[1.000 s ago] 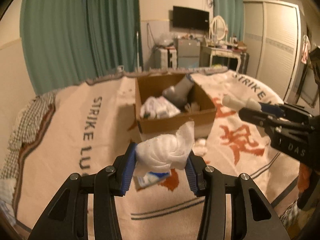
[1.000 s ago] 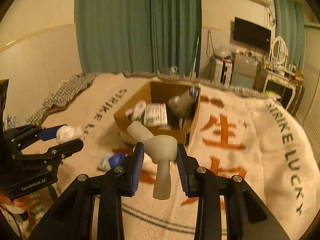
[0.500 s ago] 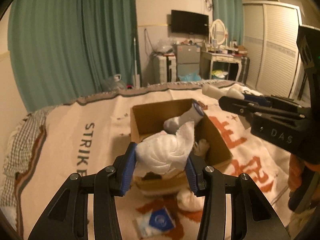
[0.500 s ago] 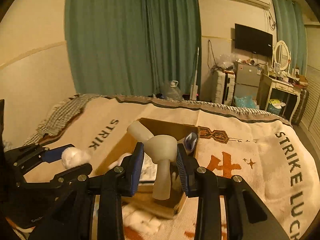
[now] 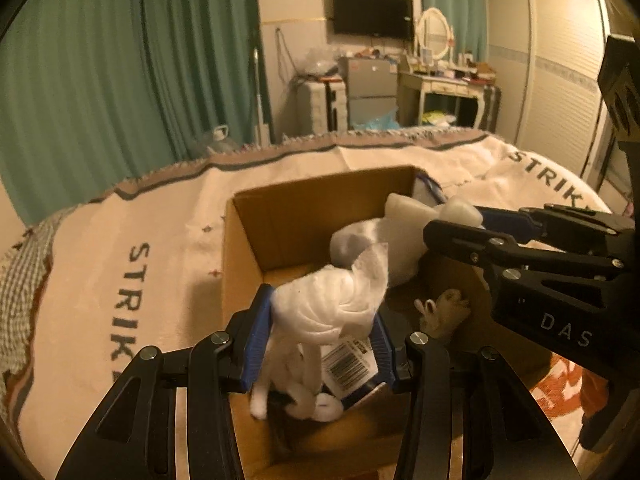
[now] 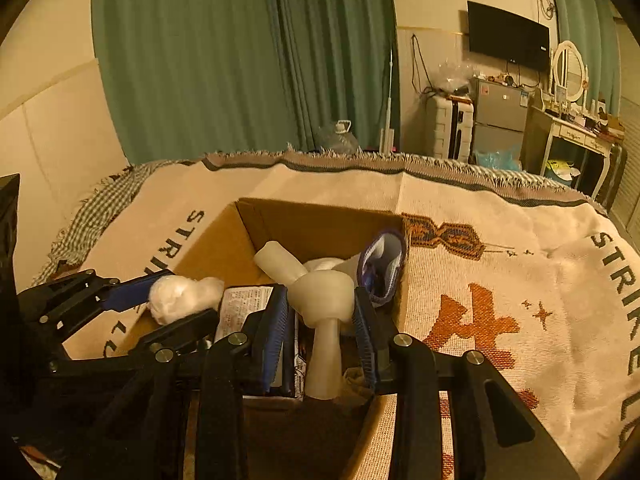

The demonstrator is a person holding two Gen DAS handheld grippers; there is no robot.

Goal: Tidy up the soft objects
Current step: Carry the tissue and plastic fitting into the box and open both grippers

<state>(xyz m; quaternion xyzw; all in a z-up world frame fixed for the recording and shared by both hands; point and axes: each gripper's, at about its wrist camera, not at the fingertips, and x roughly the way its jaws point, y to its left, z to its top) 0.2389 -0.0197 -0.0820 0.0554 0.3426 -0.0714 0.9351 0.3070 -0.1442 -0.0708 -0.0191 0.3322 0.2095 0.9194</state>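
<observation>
left gripper (image 5: 322, 344) clamped on a white cotton wad (image 5: 328, 312), blue pads pressed into both its sides, a loose flap sticking up at the top right. it hangs over the near left part of the open cardboard box (image 5: 248, 248). right gripper (image 6: 320, 322) closed on a pale rubbery t-shaped piece (image 6: 322, 300), one stub pointing up-left, the stem hanging down between the fingers, also over the box opening. the two grippers sit side by side, close, each showing in the other's view; whether they touch cannot be told.

under the wad: a packet with a barcode label (image 5: 352, 364) and some white bits, partly hidden by the wad and the fingers. a small tan fuzzy thing (image 5: 442, 308) lies on the box floor, too dim to identify. further in, a grey-white sock (image 6: 380, 268) with a dark cuff leans in the far right corner, beside a printed paper pack (image 6: 240, 308) on the left.

box near wall cut off by both gripper bodies. box stands on a cream blanket (image 6: 500, 264) with dark lettering and orange characters; open blanket on both sides of the box. beyond the bed edge: green curtains (image 6: 240, 60), wall tv (image 6: 508, 36), dresser area, blurry.
</observation>
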